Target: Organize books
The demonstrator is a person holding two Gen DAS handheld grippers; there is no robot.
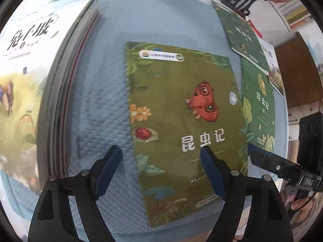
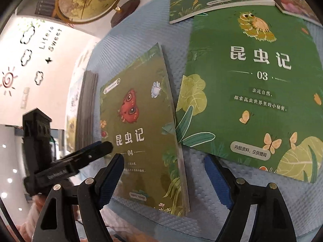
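Left wrist, left hand-held gripper (image 1: pixel 161 157) open, straddling olive book (image 1: pixel 181 121) edge

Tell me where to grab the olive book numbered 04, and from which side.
Grip the olive book at its near right corner, from the page-edge side. That edge looks lifted off the blue mat, resting beside the green 03 book, so a finger could probably slide under there.
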